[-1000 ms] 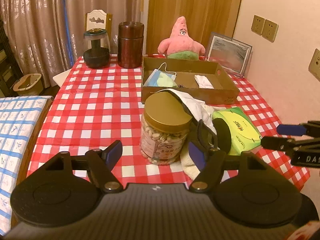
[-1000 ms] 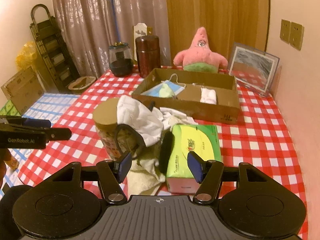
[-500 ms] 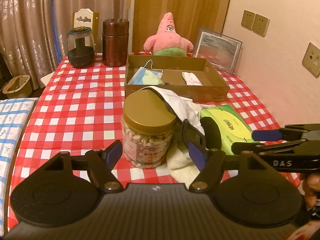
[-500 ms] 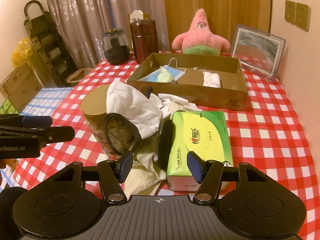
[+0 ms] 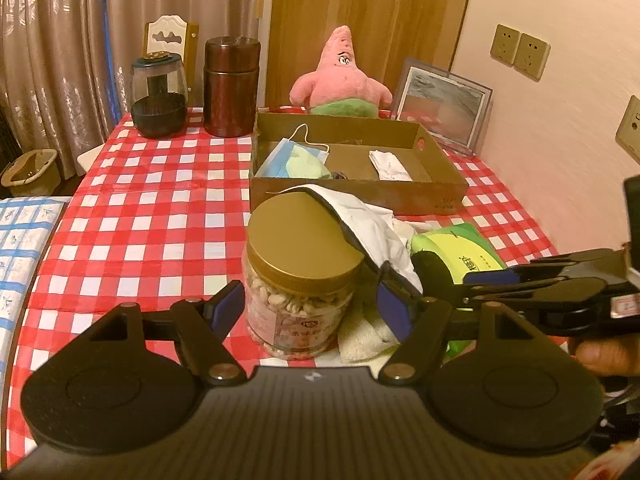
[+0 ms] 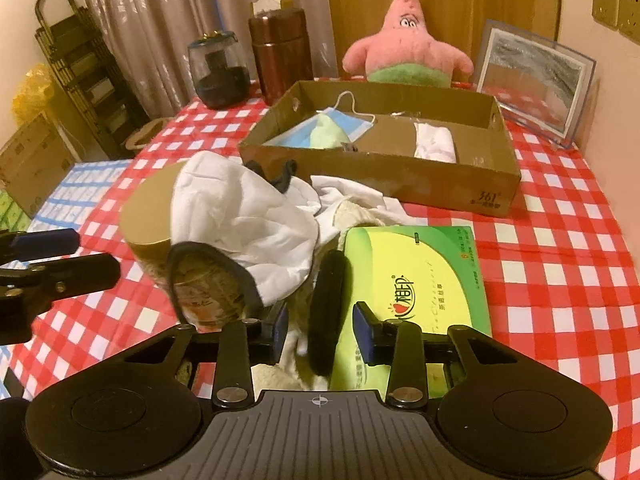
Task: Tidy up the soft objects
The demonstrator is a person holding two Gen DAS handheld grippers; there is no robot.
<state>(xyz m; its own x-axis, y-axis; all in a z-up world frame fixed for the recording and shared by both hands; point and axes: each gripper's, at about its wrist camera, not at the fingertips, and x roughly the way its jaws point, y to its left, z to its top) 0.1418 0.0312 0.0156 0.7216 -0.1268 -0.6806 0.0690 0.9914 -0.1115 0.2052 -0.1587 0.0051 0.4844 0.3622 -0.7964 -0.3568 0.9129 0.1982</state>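
Checked table (image 5: 168,216) bears nut jar (image 5: 302,280), tissue pack (image 6: 416,280), cardboard box (image 6: 400,176), canisters.

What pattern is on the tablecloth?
Red and white checks on the tablecloth, clearest in the left wrist view.

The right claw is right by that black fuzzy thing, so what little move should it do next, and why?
Probably finish closing on the black band. The right claw sits around it and has just been closing, but its pads don't seem to press it yet. The band stands between the tissue pack and the white cloth, clear to pinch and lift toward the cardboard box.
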